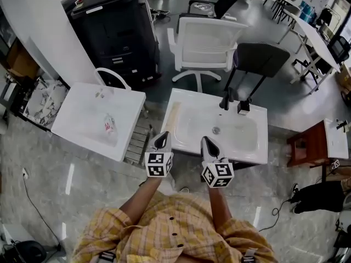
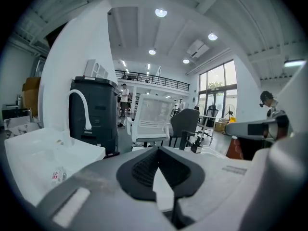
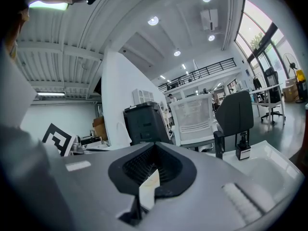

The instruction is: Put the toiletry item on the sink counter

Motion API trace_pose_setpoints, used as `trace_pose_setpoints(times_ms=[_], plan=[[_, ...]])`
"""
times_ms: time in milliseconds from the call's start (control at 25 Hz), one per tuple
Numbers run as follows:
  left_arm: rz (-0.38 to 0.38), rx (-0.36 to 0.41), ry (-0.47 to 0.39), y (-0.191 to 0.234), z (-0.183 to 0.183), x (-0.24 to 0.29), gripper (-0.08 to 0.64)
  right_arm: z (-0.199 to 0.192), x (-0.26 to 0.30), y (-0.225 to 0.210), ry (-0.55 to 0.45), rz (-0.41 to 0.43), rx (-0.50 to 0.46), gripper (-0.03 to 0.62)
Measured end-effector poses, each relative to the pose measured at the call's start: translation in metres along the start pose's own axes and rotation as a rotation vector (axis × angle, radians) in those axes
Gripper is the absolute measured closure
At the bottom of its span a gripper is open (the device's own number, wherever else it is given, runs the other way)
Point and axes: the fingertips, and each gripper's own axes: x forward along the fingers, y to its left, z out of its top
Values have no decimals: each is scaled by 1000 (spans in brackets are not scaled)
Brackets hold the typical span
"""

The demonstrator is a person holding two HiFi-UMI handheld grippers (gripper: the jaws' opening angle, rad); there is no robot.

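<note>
- Small clear toiletry item with a red and white label, lying flat and untouched.
- Resting in the shallow bowl of the left sink, toward the near right part of it and well apart from both grippers.
- Long axis running roughly away from the person in the head view, slightly tilted; which end is the cap is too small to tell.
- Nothing else visible in that bowl; curved white tap at the far edge of the left sink.
- Right sink just beside the left one across a narrow gap, with an empty bowl, a drain in the middle and a black tap at its back edge.
- Left gripper held in the air at the near left corner of the right sink, jaws closed together with nothing between them.
- Right gripper just beside it over the near edge of the right sink, jaws likewise pressed together and empty.
- Behind the sinks, a white chair and a black cabinet on the grey floor.
</note>
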Motion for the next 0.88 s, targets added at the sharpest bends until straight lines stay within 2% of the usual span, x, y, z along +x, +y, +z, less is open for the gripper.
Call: trace_pose_setpoints(times_ms=[600,880], plan=[[-28,45,-121,-15,20,-33,560,13,-14,10,-44,18,-22,592],[-31,43,-137,-17,24,-38,560,18,-17,12,-60,14,-20,592]])
